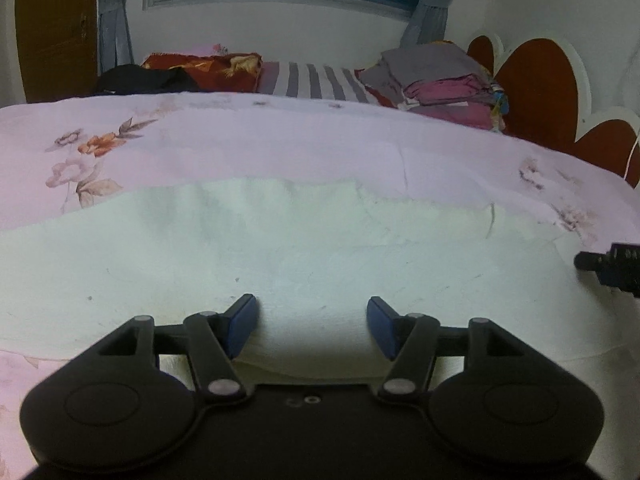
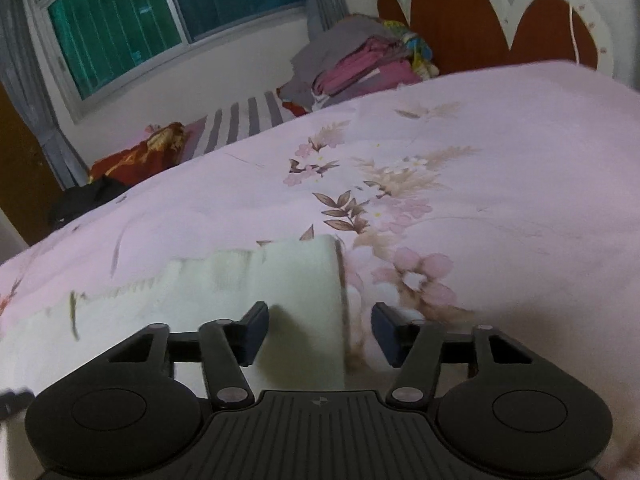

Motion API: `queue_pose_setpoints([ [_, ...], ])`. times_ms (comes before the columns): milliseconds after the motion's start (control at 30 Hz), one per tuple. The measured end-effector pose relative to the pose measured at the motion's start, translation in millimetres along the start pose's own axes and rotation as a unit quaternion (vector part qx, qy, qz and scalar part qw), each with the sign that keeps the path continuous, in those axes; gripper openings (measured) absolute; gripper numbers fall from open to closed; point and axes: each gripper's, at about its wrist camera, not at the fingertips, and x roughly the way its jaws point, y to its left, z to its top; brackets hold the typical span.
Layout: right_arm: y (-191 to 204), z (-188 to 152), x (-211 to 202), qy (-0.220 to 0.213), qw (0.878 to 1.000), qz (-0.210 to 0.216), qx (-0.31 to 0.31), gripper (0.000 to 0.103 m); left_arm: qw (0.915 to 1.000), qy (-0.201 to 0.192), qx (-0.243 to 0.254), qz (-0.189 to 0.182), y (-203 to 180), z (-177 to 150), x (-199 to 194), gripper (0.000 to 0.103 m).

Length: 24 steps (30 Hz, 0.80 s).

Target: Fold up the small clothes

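You are holding the left gripper (image 1: 312,326) low over a pale cream-white knitted garment (image 1: 280,256) that is lying flat on the pink floral bedspread (image 1: 240,140). Its blue-padded jaws are standing apart with only the cloth's near folded edge showing between them — the pads are not pressing on anything. At the right edge of the left wrist view, the tip of the right gripper (image 1: 608,268) is poking in beside the garment.

Your right gripper (image 2: 320,334) is sitting over the garment's (image 2: 296,280) right end, its jaws also parted and gripping nothing — the cloth's side edge is running up between the fingers, with bedspread (image 2: 480,160) under the right one.

A stack of folded clothes (image 1: 440,84) is resting well apart, near the red headboard (image 1: 536,88).
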Motion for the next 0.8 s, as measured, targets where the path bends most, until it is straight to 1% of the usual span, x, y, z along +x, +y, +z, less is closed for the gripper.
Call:
queue_pose_setpoints([
  [33, -0.4, 3.6, 7.7, 0.007, 1.000, 0.003, 0.006, 0.041, 1.0000, 0.001, 0.000, 0.000, 0.5, -0.8, 0.8, 0.061],
  [67, -1.2, 6.2, 14.8, 0.014, 1.000, 0.006, 0.012, 0.033, 1.0000, 0.001, 0.002, 0.000, 0.9, -0.8, 1.9, 0.061],
  [133, -2.3, 9.2, 22.3, 0.015, 1.000, 0.006, 0.016, 0.030, 1.0000, 0.001, 0.008, 0.001, -0.6, -1.1, 2.4, 0.063],
  [167, -2.0, 10.8, 23.8, 0.015, 1.000, 0.004, 0.014, 0.022, 1.0000, 0.002, 0.010, 0.001, -1.1, -1.1, 2.9, 0.063],
  [200, -1.8, 12.0, 24.1, 0.014, 1.000, 0.004, 0.014, 0.006, 0.9999, 0.002, 0.010, 0.002, -1.5, -0.8, 2.9, 0.063],
  [267, -0.4, 10.4, 21.4, 0.008, 1.000, 0.001, 0.007, 0.006, 1.0000, 0.003, 0.006, 0.001, -2.0, 1.1, 3.0, 0.063],
  [300, 1.2, 7.8, 19.3, 0.001, 1.000, -0.008, -0.006, 0.005, 1.0000, 0.003, 0.003, -0.001, -2.0, 1.7, 3.4, 0.063],
  [333, 1.0, 3.7, 17.4, -0.010, 0.999, -0.029, -0.021, 0.005, 1.0000, 0.004, 0.002, -0.001, -1.2, 1.5, 4.2, 0.063],
  [400, -5.5, -1.4, 18.3, -0.019, 0.999, -0.031, -0.012, 0.005, 0.9999, -0.001, 0.014, 0.005, -0.3, -1.2, 9.1, 0.063],
  [467, -3.1, -1.7, 17.4, -0.022, 0.999, -0.037, -0.013, 0.005, 0.9998, -0.001, 0.019, 0.008, 0.1, -0.8, 7.1, 0.063],
  [600, 7.7, -0.6, 5.3, -0.041, 0.996, -0.063, -0.039, 0.006, 0.9999, 0.002, 0.004, 0.011, 3.2, 2.7, -2.3, 0.064],
  [667, 14.9, -1.6, -4.4, -0.049, 0.996, -0.052, -0.050, 0.006, 0.9999, -0.001, -0.005, 0.011, 4.8, 3.5, -7.5, 0.069],
  [800, 37.4, -7.6, -18.3, -0.050, 0.995, -0.028, -0.080, 0.007, 0.9999, -0.002, -0.001, 0.015, 4.7, 2.4, -10.9, 0.074],
])
